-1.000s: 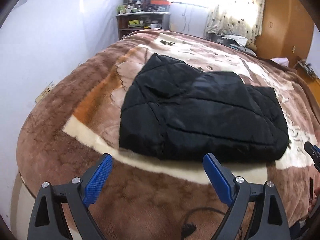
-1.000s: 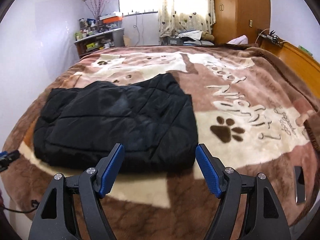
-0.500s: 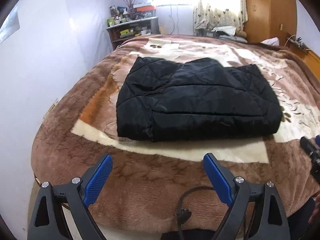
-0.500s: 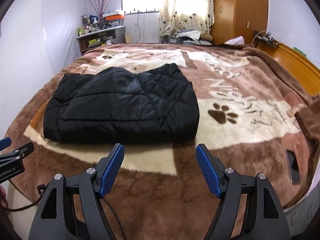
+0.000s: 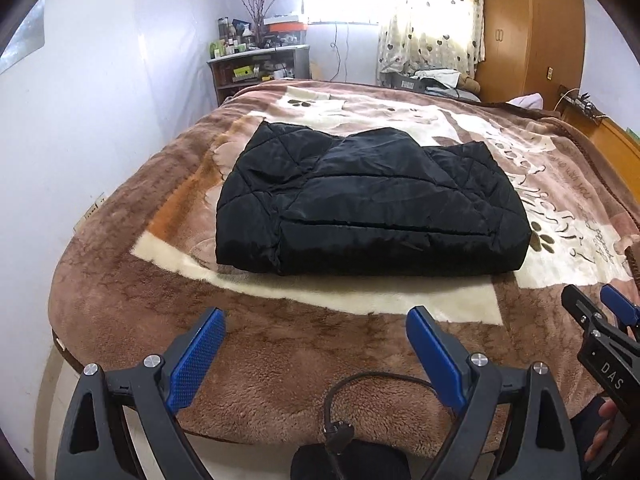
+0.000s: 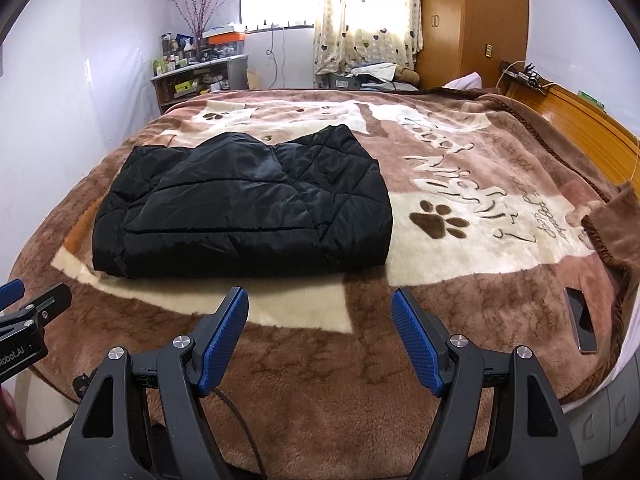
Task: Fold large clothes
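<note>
A black quilted jacket (image 5: 368,204) lies folded into a thick rectangle on the brown paw-print blanket (image 5: 280,364); the right wrist view shows the jacket (image 6: 244,208) left of centre. My left gripper (image 5: 316,344) hangs open over the blanket's near edge, well short of the jacket, with nothing between its blue pads. My right gripper (image 6: 320,328) is open too, empty, also back from the jacket's near edge. Each gripper shows at the side of the other's view.
A phone (image 6: 580,324) lies on the blanket near the right edge of the bed. A black cable and plug (image 5: 340,436) hang at the bed's foot. A cluttered shelf (image 6: 200,76), curtained window and wooden wardrobe (image 6: 472,20) stand beyond the bed.
Both grippers have drawn back from the jacket toward the foot of the bed, so the jacket looks farther off. Their jaws stay open and the jacket has not moved.
</note>
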The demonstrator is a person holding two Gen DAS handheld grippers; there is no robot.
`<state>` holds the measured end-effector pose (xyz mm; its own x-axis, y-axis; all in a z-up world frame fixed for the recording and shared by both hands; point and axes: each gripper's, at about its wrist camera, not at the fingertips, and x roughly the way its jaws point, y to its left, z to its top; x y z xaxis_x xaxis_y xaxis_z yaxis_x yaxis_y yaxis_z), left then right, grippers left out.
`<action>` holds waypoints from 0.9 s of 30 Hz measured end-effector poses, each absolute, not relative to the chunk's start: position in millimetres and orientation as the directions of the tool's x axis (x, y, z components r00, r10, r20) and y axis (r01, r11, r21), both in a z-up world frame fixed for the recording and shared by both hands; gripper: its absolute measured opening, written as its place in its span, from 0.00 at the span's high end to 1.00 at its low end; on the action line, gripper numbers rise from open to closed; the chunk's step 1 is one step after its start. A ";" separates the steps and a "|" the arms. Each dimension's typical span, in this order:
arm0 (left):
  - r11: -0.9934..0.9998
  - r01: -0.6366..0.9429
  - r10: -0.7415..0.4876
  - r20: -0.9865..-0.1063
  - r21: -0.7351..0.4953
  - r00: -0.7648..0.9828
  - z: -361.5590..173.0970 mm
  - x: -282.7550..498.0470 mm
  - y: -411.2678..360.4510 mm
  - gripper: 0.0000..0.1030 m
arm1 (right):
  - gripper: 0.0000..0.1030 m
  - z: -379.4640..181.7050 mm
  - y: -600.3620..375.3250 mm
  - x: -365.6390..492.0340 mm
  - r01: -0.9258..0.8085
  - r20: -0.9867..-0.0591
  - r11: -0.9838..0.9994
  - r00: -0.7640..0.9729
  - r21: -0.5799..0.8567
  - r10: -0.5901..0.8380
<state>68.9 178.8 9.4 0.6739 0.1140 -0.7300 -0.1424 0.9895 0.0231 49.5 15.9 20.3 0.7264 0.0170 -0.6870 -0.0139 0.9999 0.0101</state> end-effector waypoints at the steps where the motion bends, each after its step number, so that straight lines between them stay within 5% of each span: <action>1: 0.990 -0.141 0.112 -0.730 0.021 0.674 9.9 67.5 178.0 0.11 | 0.28 20.3 17.0 48.6 -0.018 -0.687 1.000 0.726 0.006 0.018; 27: 0.987 -0.154 0.144 -0.694 0.048 0.706 15.2 49.5 168.1 0.11 | 0.28 20.8 27.5 37.3 -0.041 -0.681 0.999 0.732 0.000 0.030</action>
